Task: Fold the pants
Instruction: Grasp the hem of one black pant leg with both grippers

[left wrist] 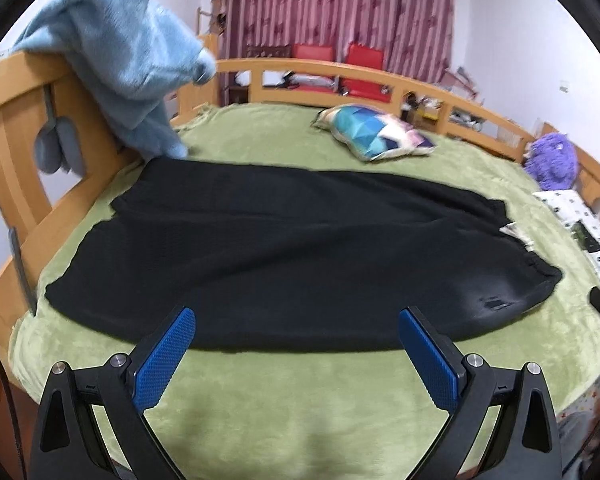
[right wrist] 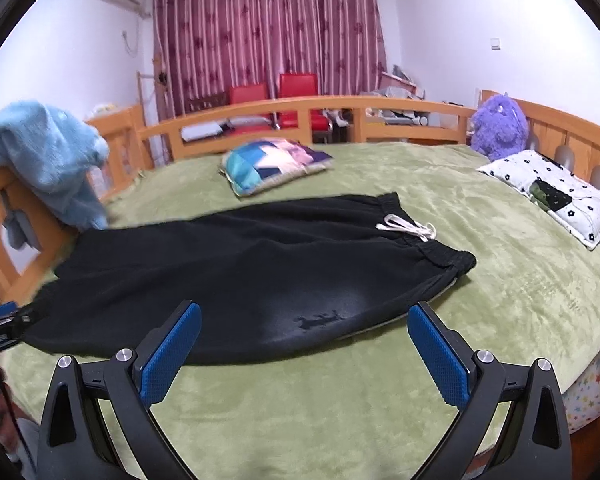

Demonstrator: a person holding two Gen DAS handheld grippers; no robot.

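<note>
We see both the left gripper (left wrist: 296, 330) and the right gripper (right wrist: 304, 326) with blue ribbed jaws spread wide, holding nothing, above the bed's near edge. Black knit pants (right wrist: 236, 264) lie flat along the plush green bed (right wrist: 500, 280). A patterned pillow (right wrist: 272, 162) sits beyond, a blue towel (left wrist: 120, 60) on the wooden rail.

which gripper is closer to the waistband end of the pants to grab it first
Right. In its view the drawstring and waistband lie just ahead of the open right gripper. The open left gripper faces the black pants nearer the leg end.
</note>
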